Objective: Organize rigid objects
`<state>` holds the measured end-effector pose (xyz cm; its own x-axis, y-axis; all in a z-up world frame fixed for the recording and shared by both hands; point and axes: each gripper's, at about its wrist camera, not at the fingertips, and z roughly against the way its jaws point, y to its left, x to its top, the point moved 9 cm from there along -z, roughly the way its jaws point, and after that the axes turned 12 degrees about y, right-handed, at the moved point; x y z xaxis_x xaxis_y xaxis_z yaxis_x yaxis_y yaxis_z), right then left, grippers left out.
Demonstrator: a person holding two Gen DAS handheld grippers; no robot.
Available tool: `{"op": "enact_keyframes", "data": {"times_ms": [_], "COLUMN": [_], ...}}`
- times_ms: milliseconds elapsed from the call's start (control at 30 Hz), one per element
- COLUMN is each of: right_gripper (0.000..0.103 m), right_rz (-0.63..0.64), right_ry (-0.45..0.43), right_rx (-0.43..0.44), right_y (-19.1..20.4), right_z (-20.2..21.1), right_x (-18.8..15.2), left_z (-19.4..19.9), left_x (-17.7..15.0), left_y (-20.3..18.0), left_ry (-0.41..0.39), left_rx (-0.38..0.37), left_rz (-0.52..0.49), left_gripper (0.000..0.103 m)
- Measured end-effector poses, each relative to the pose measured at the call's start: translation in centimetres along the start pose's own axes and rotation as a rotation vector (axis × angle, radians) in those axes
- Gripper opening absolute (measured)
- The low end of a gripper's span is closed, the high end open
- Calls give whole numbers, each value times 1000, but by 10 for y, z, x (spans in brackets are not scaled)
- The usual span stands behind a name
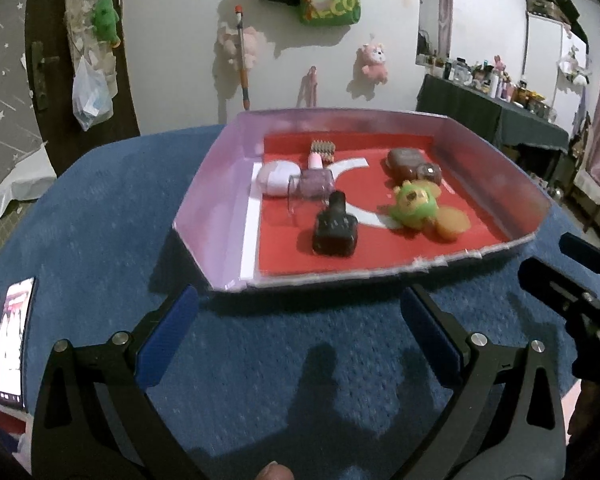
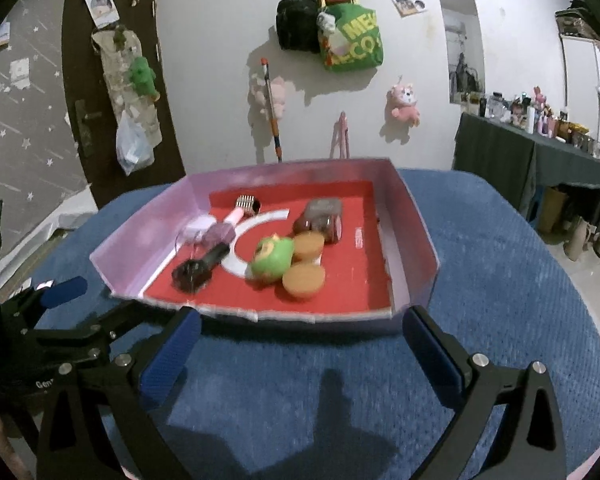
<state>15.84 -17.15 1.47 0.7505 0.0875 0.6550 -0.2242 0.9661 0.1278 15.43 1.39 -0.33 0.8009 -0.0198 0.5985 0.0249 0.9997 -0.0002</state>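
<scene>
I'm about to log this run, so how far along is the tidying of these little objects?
Mostly done, by the look of it: the black bottle, green toy, brown case and other small items lie inside the pink-walled tray. Nothing is in hand; the left claw and right claw are both open over the blue tablecloth. Only a phone remains outside.

Dim indoor light from above and behind casts gripper shadows on the blue textured table cloth (image 1: 100,216). Fisheye bending and dark vignetting at corners; slight motion blur.
</scene>
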Motion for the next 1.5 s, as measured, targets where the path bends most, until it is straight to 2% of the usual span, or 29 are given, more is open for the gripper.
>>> {"op": "enact_keyframes", "data": {"times_ms": [233, 467, 1500], "right_gripper": [103, 103, 103], "right_rz": [3, -7, -29], "right_ry": [82, 118, 162], "right_rx": [-6, -25, -74], "right_y": [-3, -8, -21], "right_z": [-10, -16, -36], "right_x": [-23, -36, -44], "left_z": [-7, -18, -36], "left_x": [-21, -29, -34], "left_y": [-7, -8, -3], "left_ry": [46, 80, 122], "left_rx": [-6, -9, 0], "left_rz": [-7, 0, 25], "left_gripper": [103, 103, 103]}}
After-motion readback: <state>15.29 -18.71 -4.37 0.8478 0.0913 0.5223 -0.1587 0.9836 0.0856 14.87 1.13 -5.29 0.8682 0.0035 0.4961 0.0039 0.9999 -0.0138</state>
